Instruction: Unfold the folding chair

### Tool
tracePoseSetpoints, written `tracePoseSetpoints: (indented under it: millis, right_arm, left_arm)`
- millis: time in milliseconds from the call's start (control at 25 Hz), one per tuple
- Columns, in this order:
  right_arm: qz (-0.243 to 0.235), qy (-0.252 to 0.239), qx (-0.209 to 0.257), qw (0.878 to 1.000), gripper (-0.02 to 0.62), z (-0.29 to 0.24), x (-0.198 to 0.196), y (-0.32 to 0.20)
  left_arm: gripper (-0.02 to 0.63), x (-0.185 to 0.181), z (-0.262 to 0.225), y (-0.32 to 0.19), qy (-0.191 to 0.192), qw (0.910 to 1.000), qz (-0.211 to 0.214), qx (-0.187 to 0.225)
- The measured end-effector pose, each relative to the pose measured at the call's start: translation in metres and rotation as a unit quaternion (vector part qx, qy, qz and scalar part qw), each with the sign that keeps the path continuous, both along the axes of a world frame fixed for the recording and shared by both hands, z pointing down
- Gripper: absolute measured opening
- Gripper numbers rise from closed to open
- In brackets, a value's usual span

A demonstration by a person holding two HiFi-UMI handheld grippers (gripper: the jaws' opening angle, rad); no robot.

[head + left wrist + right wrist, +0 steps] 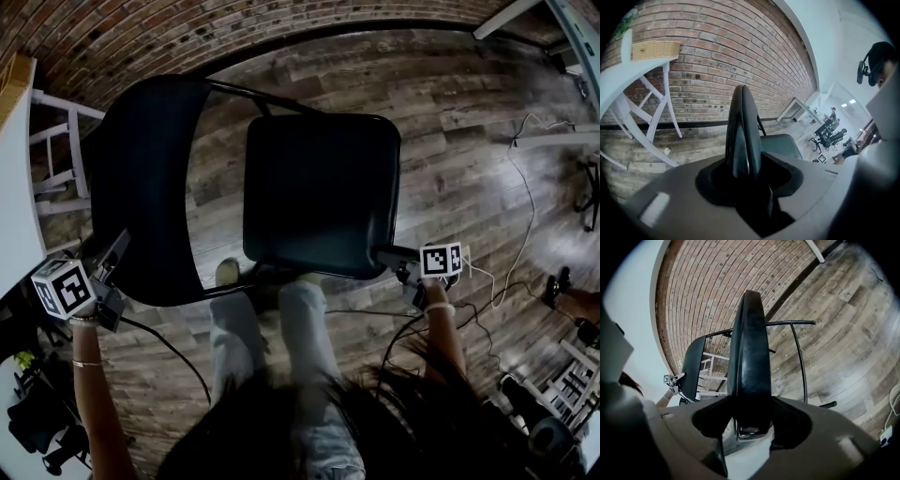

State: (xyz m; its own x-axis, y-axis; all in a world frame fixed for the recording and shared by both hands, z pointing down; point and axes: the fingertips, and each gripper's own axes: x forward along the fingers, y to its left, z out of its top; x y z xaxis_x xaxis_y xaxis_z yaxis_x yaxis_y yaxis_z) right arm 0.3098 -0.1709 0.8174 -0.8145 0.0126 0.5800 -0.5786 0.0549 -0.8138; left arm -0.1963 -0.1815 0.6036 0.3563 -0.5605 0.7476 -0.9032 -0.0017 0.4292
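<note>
In left gripper [114, 251]: backrest [141, 178] edge, clamped | right gripper [386, 255]: clamped on seat [319, 187] edge | free floor [469, 187] to its right.

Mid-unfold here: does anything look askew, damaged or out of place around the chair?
Nothing looks damaged or spilled. The left hand-held gripper grips the backrest, the right hand-held gripper the seat. One thing to watch: a loose white cable trails across the floor right of the seat.

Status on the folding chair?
Both clamped: left gripper on backrest, right gripper on seat edge. Reads as chair partly open. Nearby: white table frame beside backrest.
</note>
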Motion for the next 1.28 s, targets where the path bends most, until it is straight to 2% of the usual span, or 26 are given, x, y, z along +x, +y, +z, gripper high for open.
tracePoseSetpoints:
  millis: [480,720,1000,1120,1280]
  right_arm:
    - [0.009,0.001,0.0,1.0,0.24,0.013,0.017,-0.001]
    - [0.017,0.013,0.0,1.0,0.245,0.021,0.031,-0.003]
    - [0.036,0.029,0.01,0.999,0.253,0.026,0.037,-0.003]
    - [0.044,0.045,0.016,0.998,0.256,0.027,0.044,-0.003]
    - [0.059,0.099,0.033,0.993,0.251,0.034,0.06,-0.004]
  left_arm:
    - [0.158,0.019,0.0,-0.004,0.003,0.9999,0.009,0.012]
    - [0.155,0.038,-0.011,-0.013,-0.021,0.9993,0.015,0.027]
    - [0.15,0.047,-0.011,-0.01,-0.005,0.9996,0.005,0.026]
    - [0.149,0.055,-0.014,-0.012,-0.006,0.9995,0.01,0.029]
    - [0.14,0.071,-0.019,-0.016,-0.021,0.9987,0.02,0.041]
